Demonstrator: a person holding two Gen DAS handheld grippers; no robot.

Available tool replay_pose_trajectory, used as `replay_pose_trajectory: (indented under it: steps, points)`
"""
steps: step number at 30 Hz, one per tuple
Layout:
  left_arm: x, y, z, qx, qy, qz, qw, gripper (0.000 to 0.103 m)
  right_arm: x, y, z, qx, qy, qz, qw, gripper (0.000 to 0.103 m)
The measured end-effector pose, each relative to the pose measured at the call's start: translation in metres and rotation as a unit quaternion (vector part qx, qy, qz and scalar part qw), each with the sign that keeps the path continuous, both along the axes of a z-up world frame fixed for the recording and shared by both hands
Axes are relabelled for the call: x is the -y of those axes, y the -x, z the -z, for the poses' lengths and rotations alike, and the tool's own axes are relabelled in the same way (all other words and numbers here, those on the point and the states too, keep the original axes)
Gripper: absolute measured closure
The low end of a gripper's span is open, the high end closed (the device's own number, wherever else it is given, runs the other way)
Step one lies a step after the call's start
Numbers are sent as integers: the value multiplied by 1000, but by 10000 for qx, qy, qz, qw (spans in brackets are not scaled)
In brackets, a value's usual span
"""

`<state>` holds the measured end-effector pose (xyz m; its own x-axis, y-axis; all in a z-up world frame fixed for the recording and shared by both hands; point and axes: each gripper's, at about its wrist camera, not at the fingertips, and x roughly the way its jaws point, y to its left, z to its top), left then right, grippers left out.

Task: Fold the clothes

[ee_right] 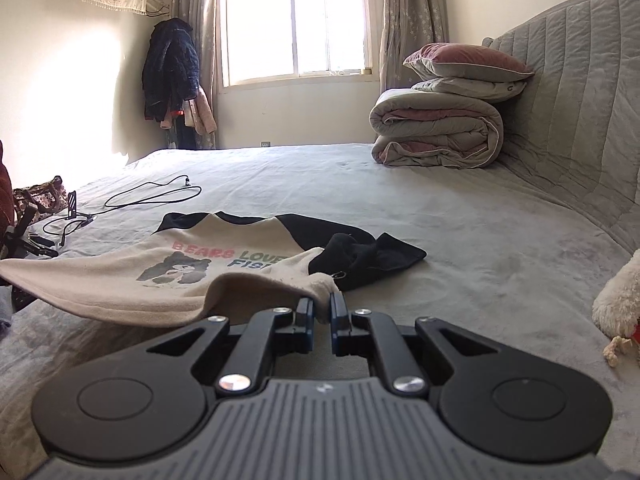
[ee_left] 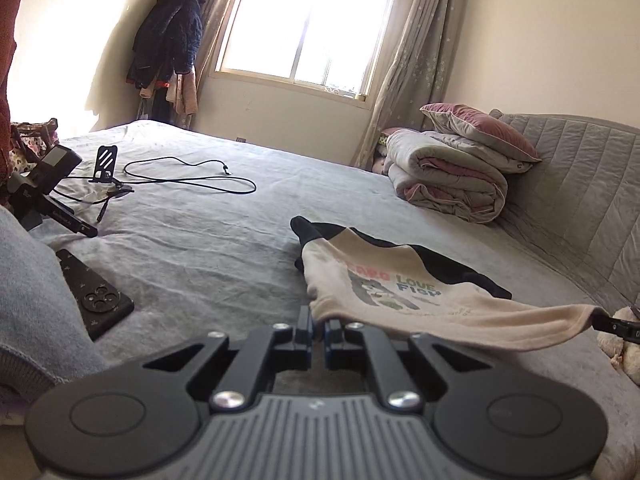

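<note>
Both tongs, left [ee_left: 319,330] and right [ee_right: 321,312], clamp the near hem of a cream sweatshirt [ee_left: 384,280]. Its body stretches away across the bed [ee_right: 460,240], neckline farthest.

Cream-and-black sweatshirt [ee_right: 120,276] — perhaps bear-printed

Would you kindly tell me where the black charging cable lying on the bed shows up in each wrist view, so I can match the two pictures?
Left wrist view: the black charging cable loops on the grey bed cover at upper left, beyond the phone.
Right wrist view: the cable lies at middle left, beyond the cream sweatshirt.
Shared landmark: the folded quilt stacked under pillows by the headboard.
</note>
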<state>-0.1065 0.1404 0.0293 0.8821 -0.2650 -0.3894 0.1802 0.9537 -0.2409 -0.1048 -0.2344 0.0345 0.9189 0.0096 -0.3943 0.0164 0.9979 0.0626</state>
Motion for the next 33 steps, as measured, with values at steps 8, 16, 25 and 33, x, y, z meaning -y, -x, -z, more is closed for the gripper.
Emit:
replay_pose_trajectory:
  steps: [8,16,25,33]
  points:
    - [5,-23,28,-1248,-294,135,9917,98,10,-23,27,-1072,-123,-75,9941,95]
    - [0,-32,40,-1690,-108,112,9855,98,14,-37,45,-1585,-605,-106,9855,94]
    - [-5,-69,46,-1898,739,-341,9785,98,26,-69,48,-1510,-1197,171,9811,94]
    - [-6,-93,59,-2281,1297,-721,9623,97,23,-94,64,-1858,-1362,387,9723,86]
